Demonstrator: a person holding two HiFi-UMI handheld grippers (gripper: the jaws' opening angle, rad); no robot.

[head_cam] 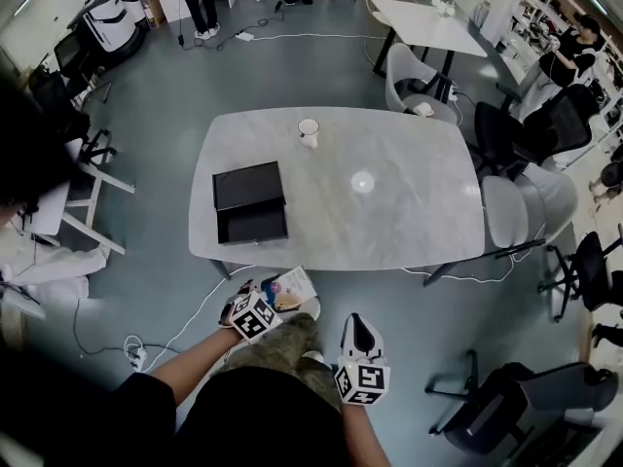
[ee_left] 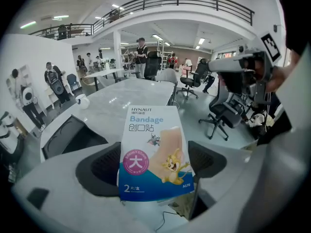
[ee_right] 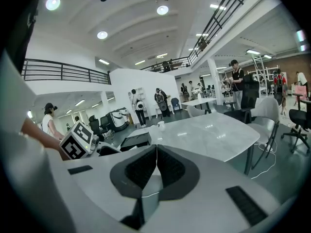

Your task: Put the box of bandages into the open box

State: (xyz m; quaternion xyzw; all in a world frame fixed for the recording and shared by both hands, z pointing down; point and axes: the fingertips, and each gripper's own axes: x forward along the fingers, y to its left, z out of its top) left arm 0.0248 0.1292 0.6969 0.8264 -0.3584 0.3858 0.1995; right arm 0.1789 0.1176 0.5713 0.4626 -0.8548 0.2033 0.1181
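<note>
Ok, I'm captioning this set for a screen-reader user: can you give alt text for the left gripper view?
The left gripper holds a bandage box between its jaws, printed face toward the camera. Beyond it is a grey table with an open black box at left and a white cup further back.

The table [head_cam: 389, 222] lies at twelve o'clock from the person. On its left part rests the open box [head_cam: 250, 202]. The cup [head_cam: 309, 132] stands near the table's far edge, at one o'clock from that box. Short of the near edge, the box of bandages [head_cam: 292, 286] sits between the left gripper's [head_cam: 265, 298] jaws. The right gripper [head_cam: 359, 327] is at four o'clock from it, apart.
</note>
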